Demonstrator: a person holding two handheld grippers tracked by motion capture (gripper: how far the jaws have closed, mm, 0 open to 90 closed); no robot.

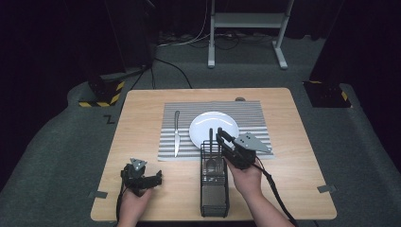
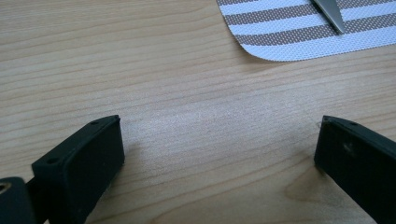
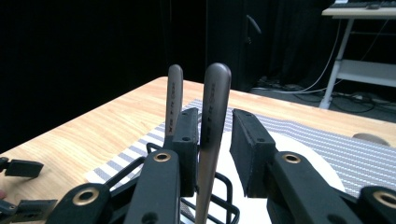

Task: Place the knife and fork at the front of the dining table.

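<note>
A black wire caddy [image 1: 213,198] stands on the wooden table [image 1: 142,109], at the near edge of a striped placemat [image 1: 255,118]. Two dark utensil handles stick up from its far end. My right gripper [image 1: 221,137] reaches over the caddy. In the right gripper view its jaws [image 3: 214,126] stand on either side of the nearer handle [image 3: 215,102], with a gap on the right pad's side. The second handle [image 3: 174,98] rises just outside the left jaw. My left gripper [image 1: 156,178] rests low at the table's front left, open and empty [image 2: 219,149].
A white plate [image 1: 208,124] lies on the placemat just beyond the caddy. A table knife [image 1: 176,135] lies along the mat's left side, its tip [image 2: 331,14] near the mat's corner. Bare wood lies between my left gripper and the caddy.
</note>
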